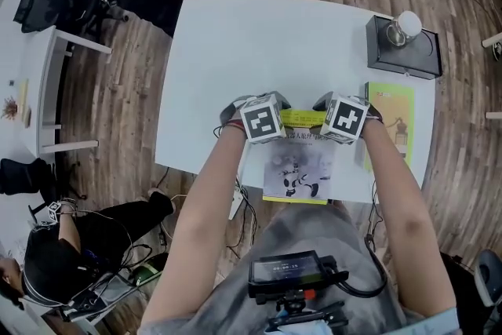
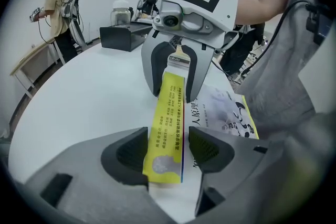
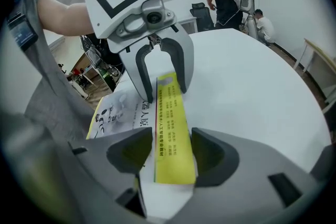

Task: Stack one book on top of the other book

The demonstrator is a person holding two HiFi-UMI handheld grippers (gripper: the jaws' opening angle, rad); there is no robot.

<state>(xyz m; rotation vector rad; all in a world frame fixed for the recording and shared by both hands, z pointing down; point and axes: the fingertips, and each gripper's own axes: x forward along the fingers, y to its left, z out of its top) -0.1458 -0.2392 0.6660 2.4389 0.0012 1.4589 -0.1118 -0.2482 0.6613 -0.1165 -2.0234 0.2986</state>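
A person's left gripper point(image 2: 168, 152) and right gripper point(image 3: 173, 152) meet over the yellow spine of the white-covered book point(image 1: 298, 169) at the near edge of the white worktop point(image 1: 251, 51); the spine runs between both pairs of fingers. The left fingers sit close around it, a sliver of gap showing on the cover side; the right fingers look clamped on it. The green book point(image 1: 390, 118) lies just beside, to the right, near a black box point(image 1: 404, 51).
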